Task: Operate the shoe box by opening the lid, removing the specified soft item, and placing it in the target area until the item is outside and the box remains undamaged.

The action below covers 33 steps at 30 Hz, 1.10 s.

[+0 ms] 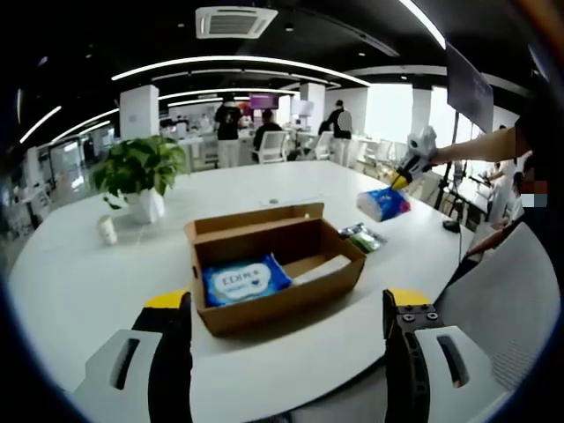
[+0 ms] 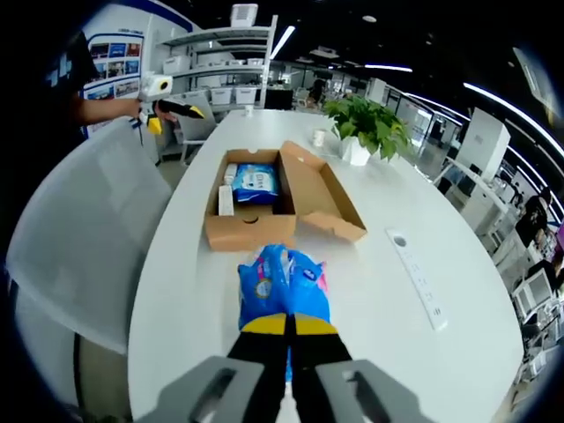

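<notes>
1. Clamping a blue soft pack [image 2: 284, 280] between its jaws, the right gripper [image 2: 286, 324] has its yellow-tipped jaws drawn together on the pack's near end, holding it above the white counter [image 2: 458, 352] just short of the shoe box [image 2: 249, 231]
2. From the left gripper view that same right gripper [image 1: 401, 179] appears at the far right with the blue soft pack [image 1: 383, 204] hanging from it close over the counter [image 1: 79, 282], well apart from the shoe box [image 1: 264, 307]
3. The left gripper [image 1: 286, 304] has its jaws spread wide with nothing between them, and the box sits beyond the gap
4. The left gripper [image 2: 152, 123] is also seen in the right gripper view, held by a hand off the far left edge of the counter
5. The shoe box is open, its lid [image 2: 319, 196] folded flat to one side
6. A second blue pack with white lettering [image 1: 246, 280] lies inside the box at one end; beside it is a small white item [image 1: 322, 269] I cannot identify
7. A green packet [image 1: 361, 236] lies on the counter just beside the box
8. A potted plant [image 1: 139, 176] and a small cup [image 1: 107, 229] stand farther off
9. A white power strip [image 2: 416, 275] lies on the counter to the side
</notes>
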Each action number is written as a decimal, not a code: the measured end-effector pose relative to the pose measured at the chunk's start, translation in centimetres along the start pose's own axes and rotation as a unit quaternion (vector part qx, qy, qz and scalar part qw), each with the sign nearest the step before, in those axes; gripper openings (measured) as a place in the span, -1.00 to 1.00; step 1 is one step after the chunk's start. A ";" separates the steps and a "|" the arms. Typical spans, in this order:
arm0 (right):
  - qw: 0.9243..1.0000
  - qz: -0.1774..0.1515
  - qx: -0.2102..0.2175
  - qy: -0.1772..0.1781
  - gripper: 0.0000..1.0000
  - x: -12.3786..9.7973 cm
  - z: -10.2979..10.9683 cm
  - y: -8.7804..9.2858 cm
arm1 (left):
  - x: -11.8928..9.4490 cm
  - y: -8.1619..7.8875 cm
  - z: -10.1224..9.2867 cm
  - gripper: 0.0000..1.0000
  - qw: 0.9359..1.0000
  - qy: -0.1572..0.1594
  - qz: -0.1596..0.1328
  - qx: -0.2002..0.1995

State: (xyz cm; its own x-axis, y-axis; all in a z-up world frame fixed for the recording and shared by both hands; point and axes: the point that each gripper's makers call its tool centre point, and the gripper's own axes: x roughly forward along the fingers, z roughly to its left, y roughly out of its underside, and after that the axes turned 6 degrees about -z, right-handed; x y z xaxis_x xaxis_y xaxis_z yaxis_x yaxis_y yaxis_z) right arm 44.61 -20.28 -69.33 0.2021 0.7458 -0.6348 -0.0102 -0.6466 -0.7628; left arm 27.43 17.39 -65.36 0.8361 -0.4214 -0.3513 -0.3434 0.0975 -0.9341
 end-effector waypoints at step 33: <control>0.997 0.072 -0.019 -0.002 -1.00 -2.8 -1.1 7.0 | 0.4 -0.4 -1.1 0.84 1.000 0.026 -0.004 -0.001</control>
State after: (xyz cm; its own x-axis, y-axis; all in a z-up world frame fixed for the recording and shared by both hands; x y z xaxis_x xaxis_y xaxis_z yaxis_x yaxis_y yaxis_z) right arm 45.02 -27.11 -72.76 0.1965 0.6460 -0.7376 -0.0009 -0.7521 -0.6590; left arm 27.45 16.17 -65.05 0.8159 -0.4679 -0.3397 -0.3373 0.0921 -0.9369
